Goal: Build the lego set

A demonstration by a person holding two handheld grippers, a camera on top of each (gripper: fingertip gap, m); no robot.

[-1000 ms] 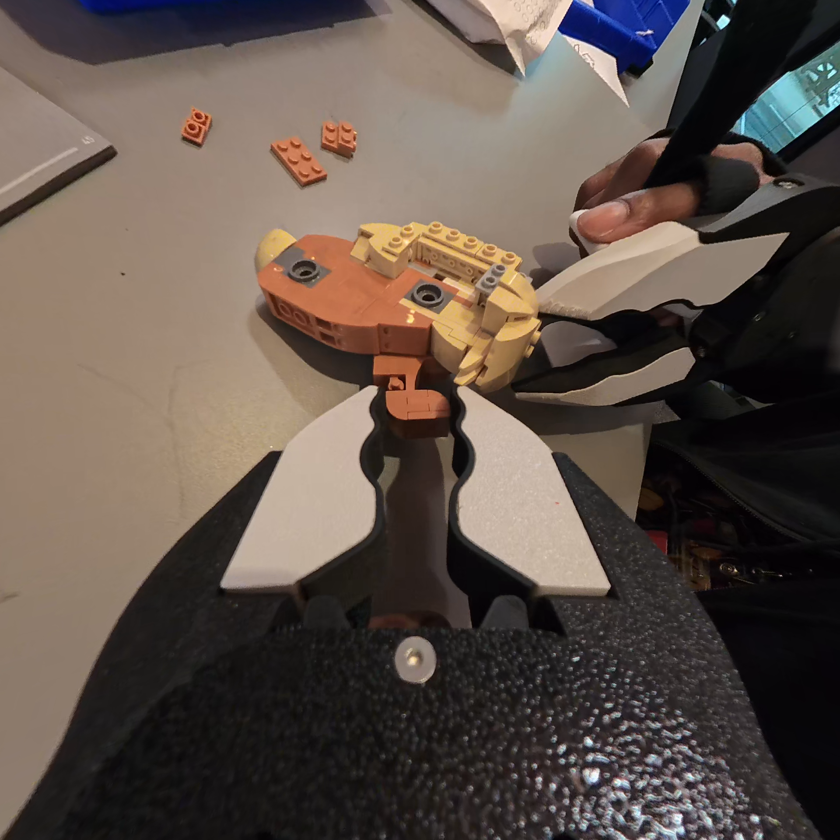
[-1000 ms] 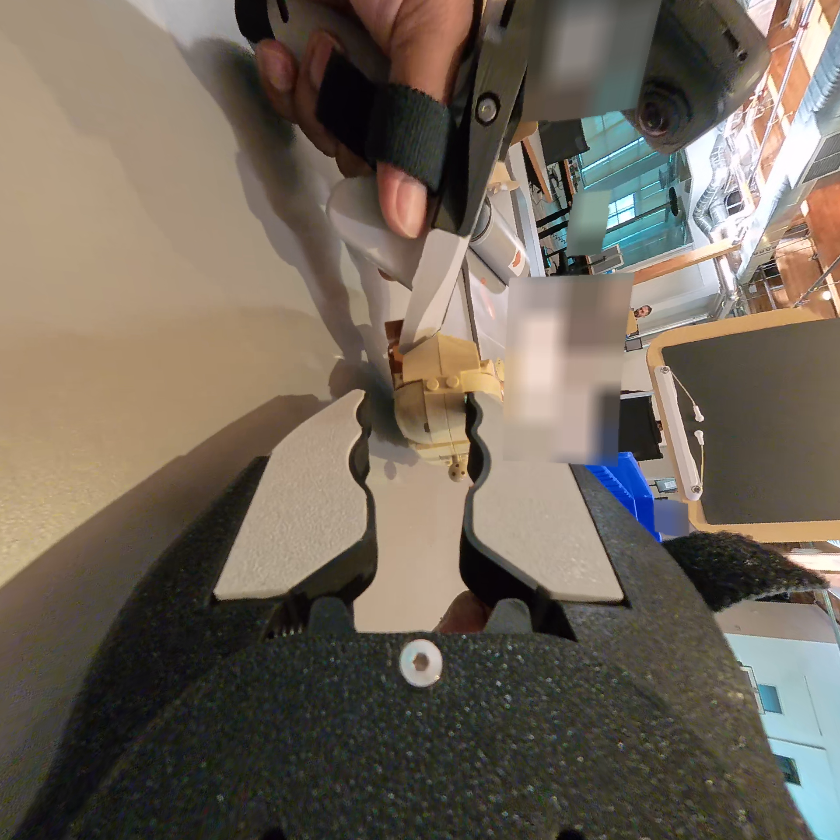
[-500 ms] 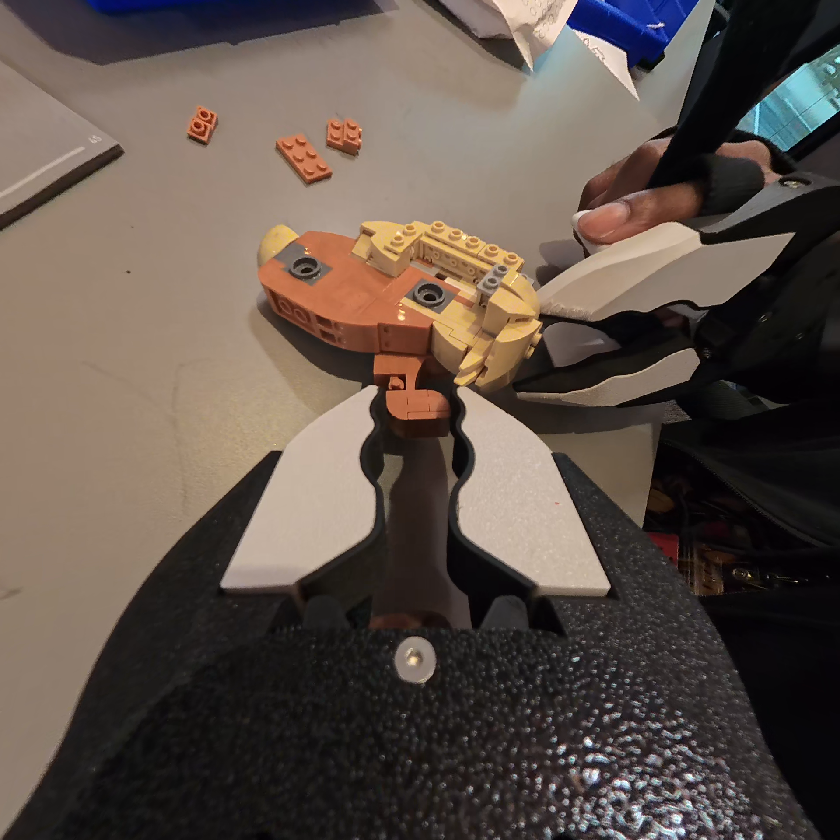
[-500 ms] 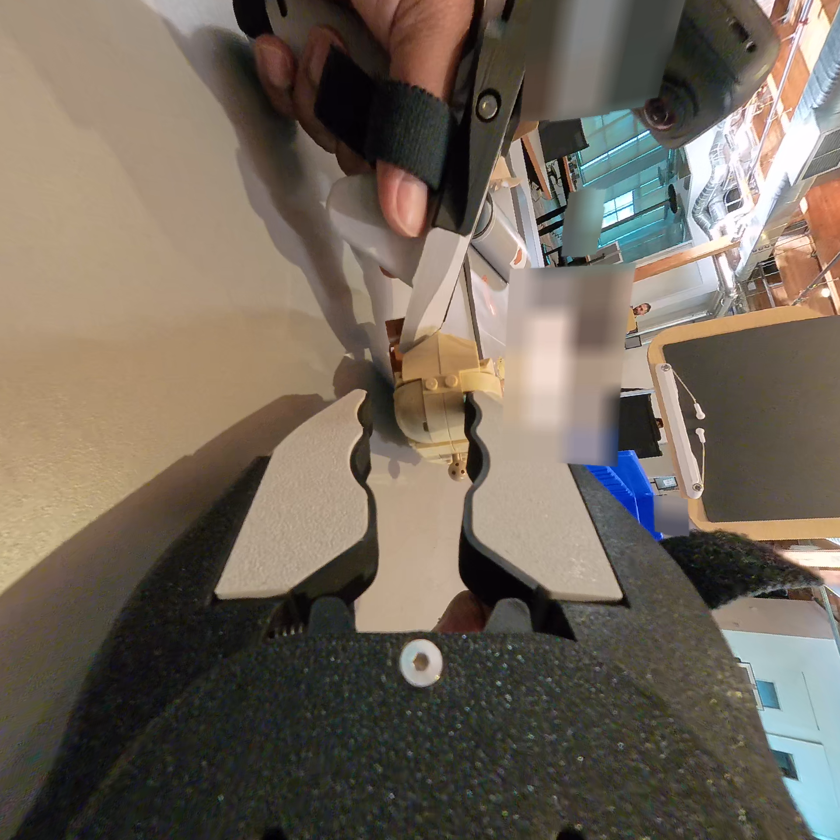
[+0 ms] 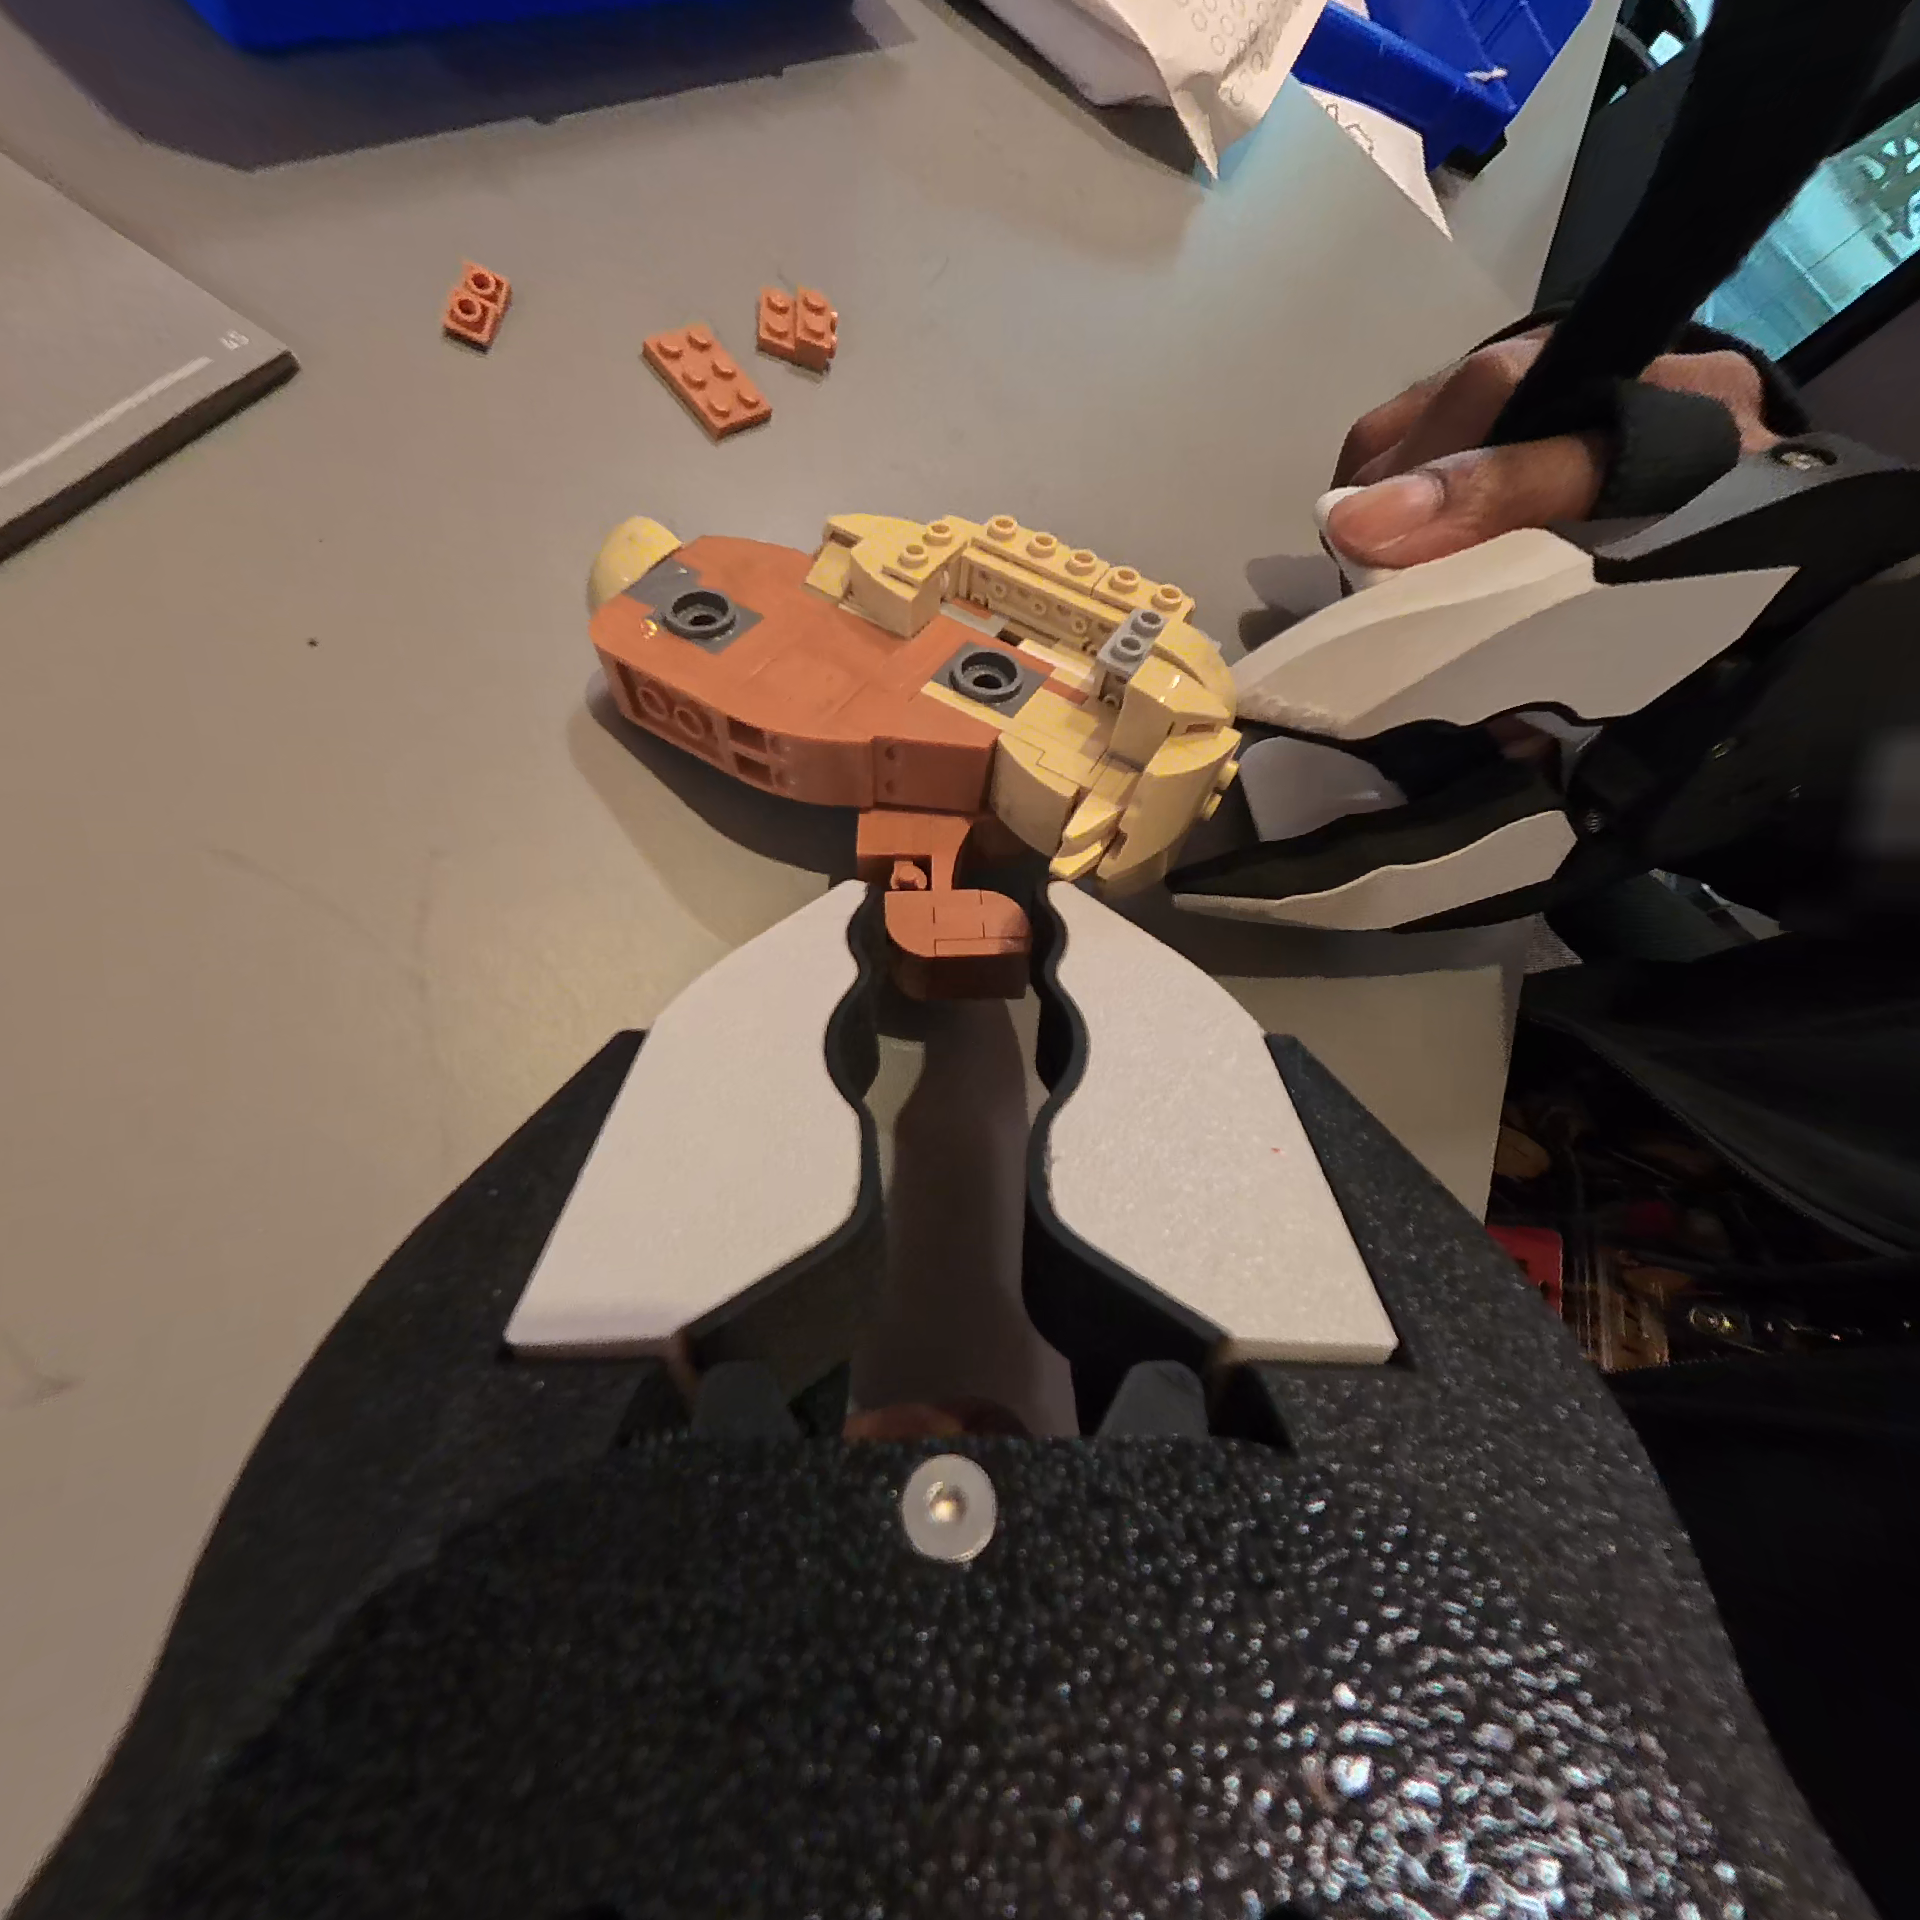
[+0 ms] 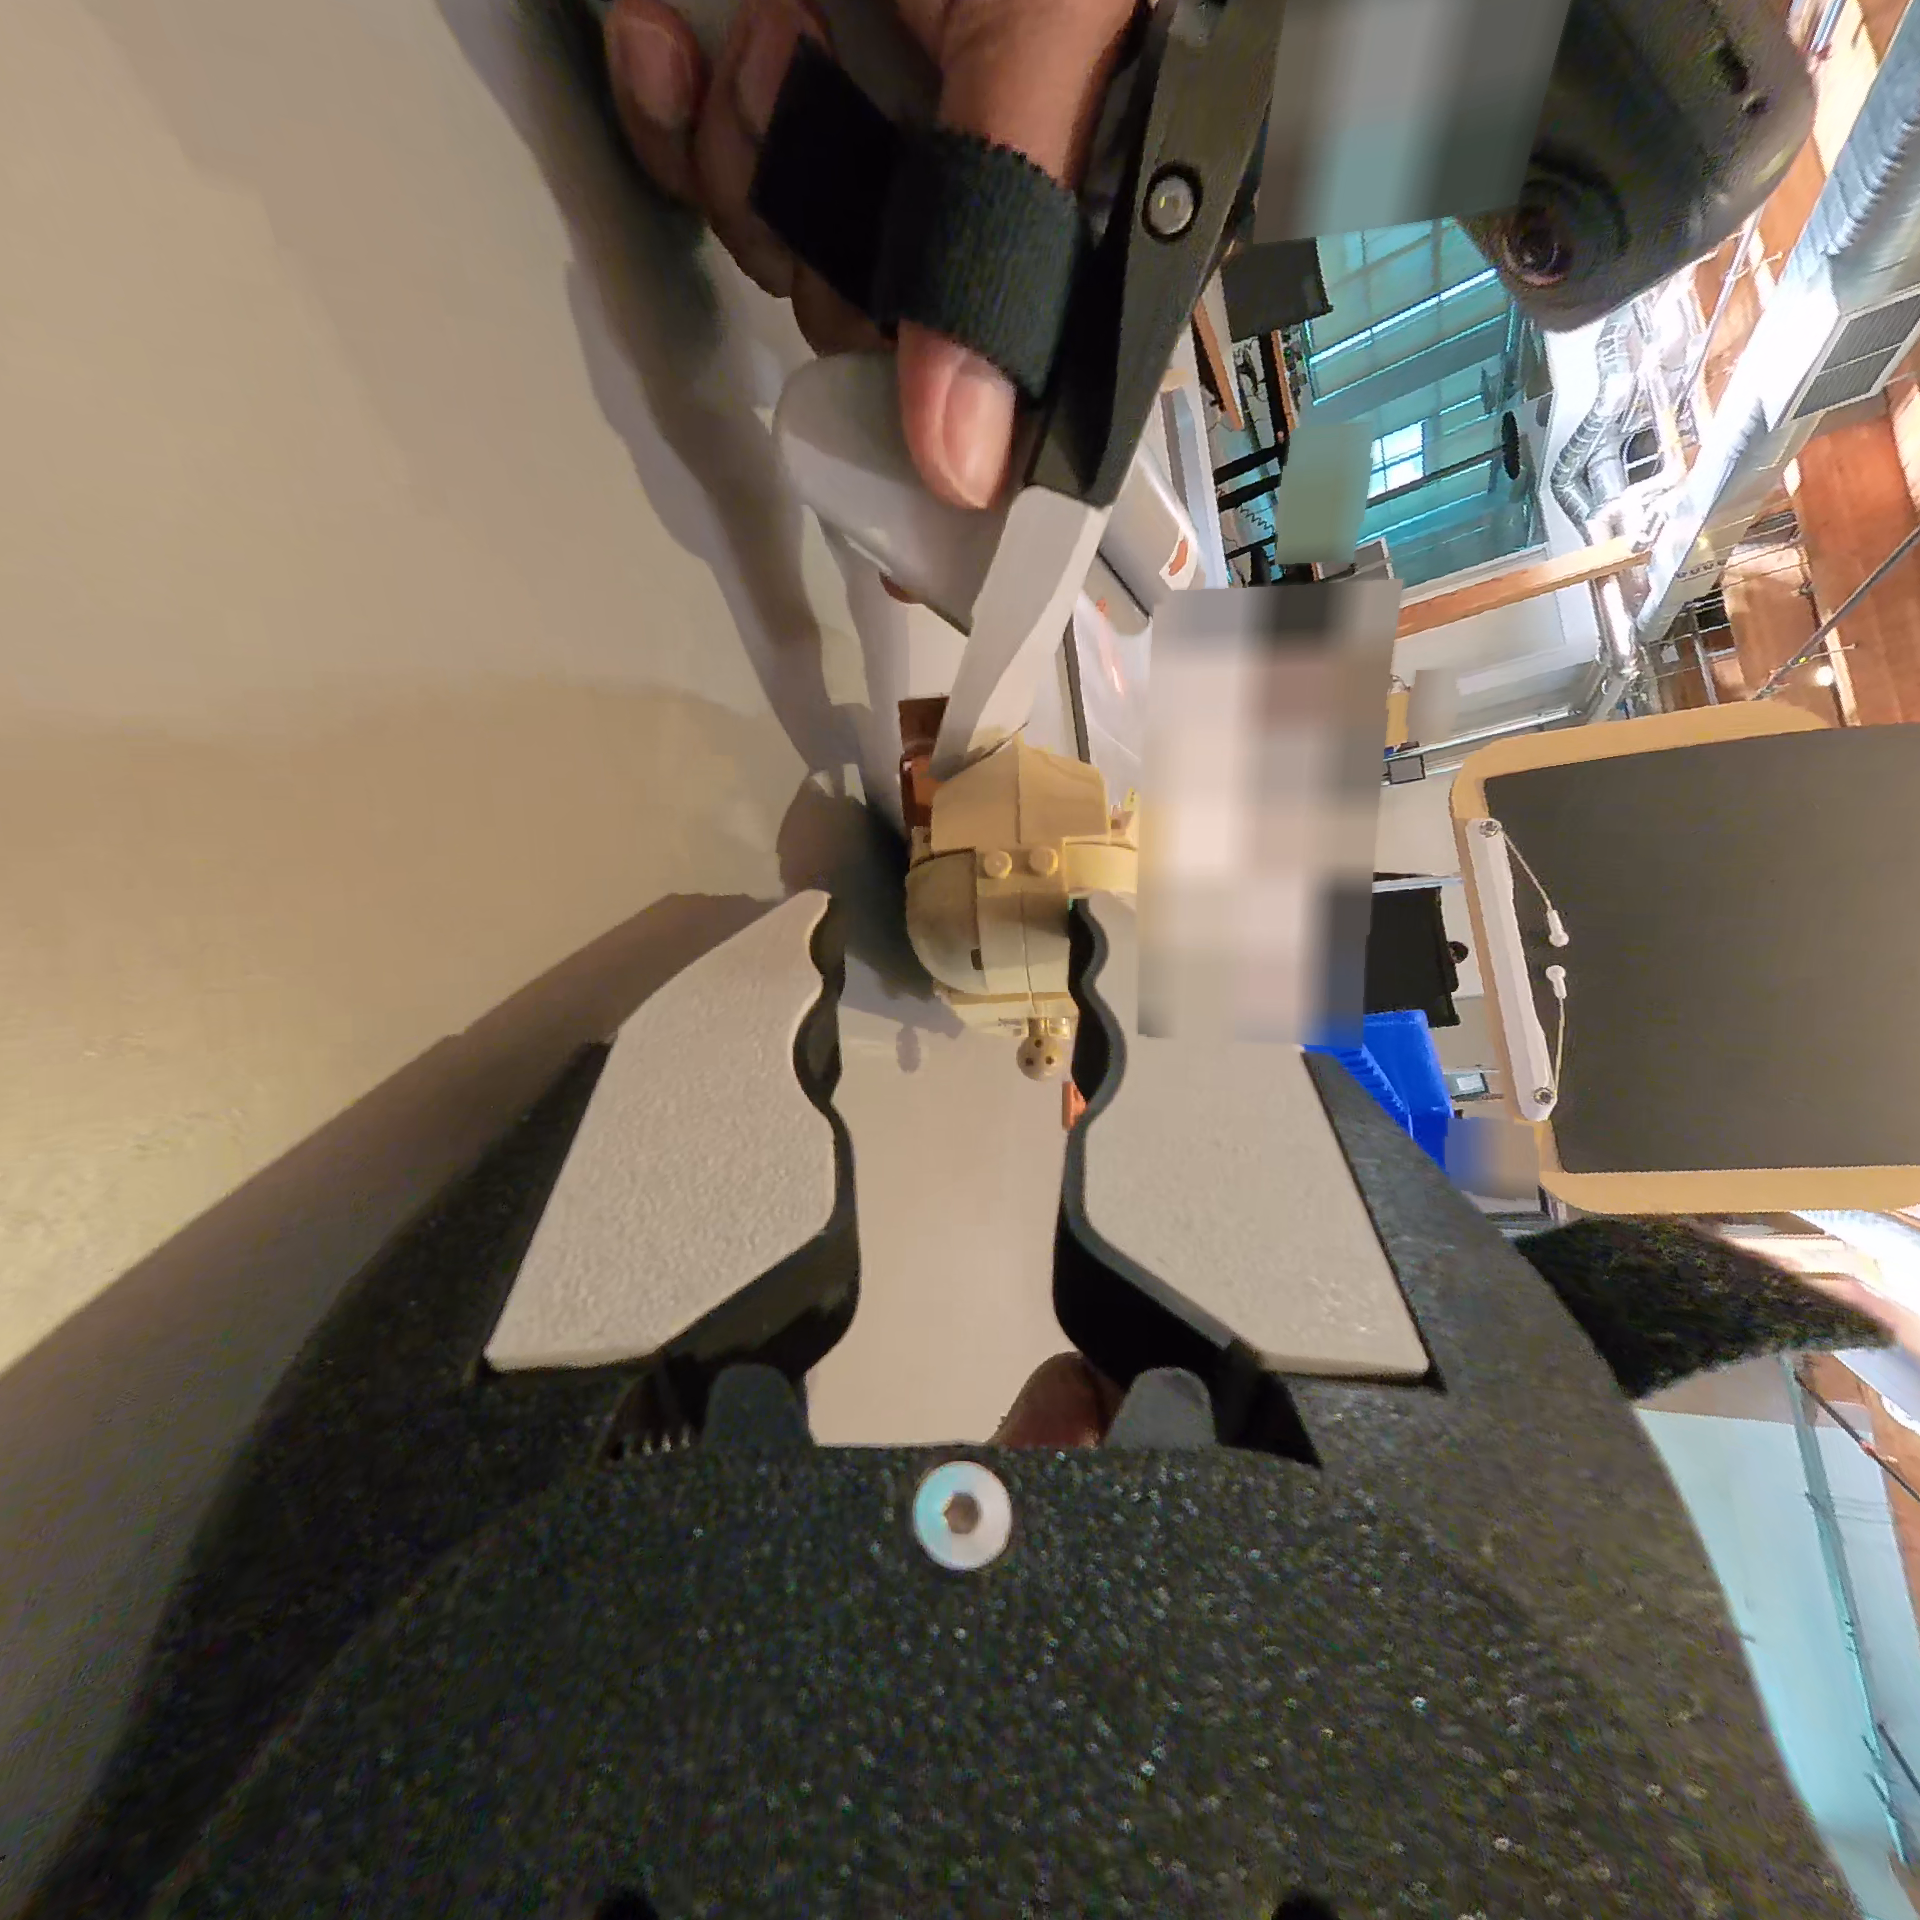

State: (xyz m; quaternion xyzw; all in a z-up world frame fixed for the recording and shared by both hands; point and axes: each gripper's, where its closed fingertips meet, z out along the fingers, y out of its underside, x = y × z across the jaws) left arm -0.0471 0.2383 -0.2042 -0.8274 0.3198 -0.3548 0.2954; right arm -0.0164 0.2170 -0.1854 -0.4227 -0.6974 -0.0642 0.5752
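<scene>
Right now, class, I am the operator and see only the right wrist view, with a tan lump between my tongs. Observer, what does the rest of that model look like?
Observer: The model is mostly brown behind the tan end, with two grey round sockets on top.
Operator: Are the other tongs holding it?
Observer: Yes, the left tongs are closed on a brown foot sticking out of its side.
Operator: Any spare parts?
Observer: Three loose brown pieces lie on the table beyond the model.
</scene>
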